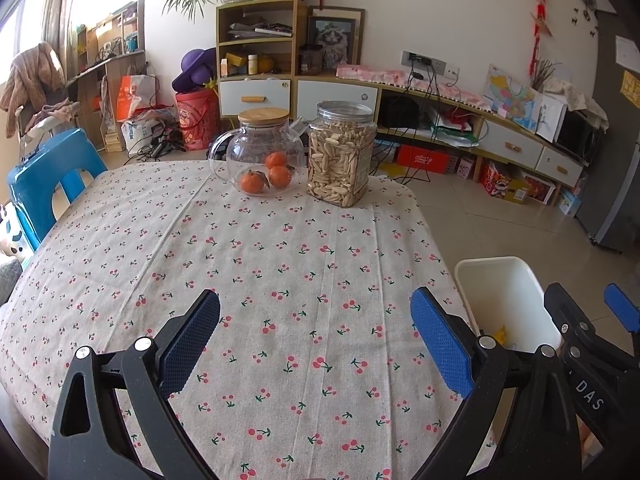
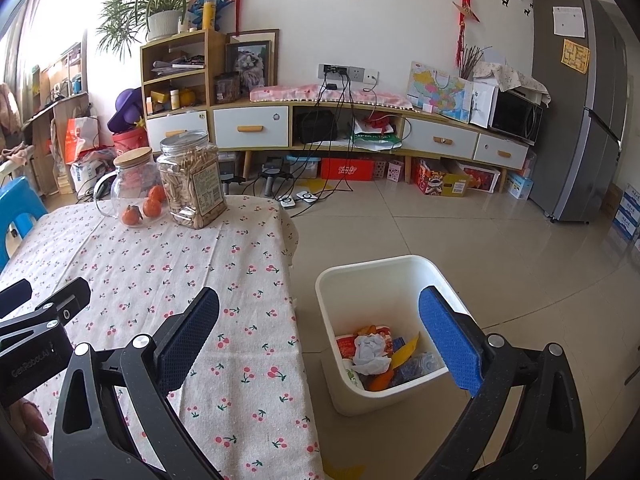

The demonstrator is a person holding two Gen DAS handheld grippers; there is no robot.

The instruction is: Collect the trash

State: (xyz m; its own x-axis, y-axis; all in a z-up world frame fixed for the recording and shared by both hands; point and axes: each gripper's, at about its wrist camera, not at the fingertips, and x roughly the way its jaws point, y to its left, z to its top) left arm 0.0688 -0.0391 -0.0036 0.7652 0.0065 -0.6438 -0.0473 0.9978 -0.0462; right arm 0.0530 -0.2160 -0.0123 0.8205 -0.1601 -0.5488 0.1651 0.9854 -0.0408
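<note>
Both grippers, left gripper (image 1: 316,336) and right gripper (image 2: 320,336), gape wide, holding nothing. Trash (image 2: 374,354) sits in the white bin (image 2: 332,280) right of the counter (image 1: 280,240); we'd scan for leftovers first.

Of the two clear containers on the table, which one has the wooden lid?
The glass teapot holding the oranges has the wooden lid; the snack jar beside it has a clear plastic one.
</note>
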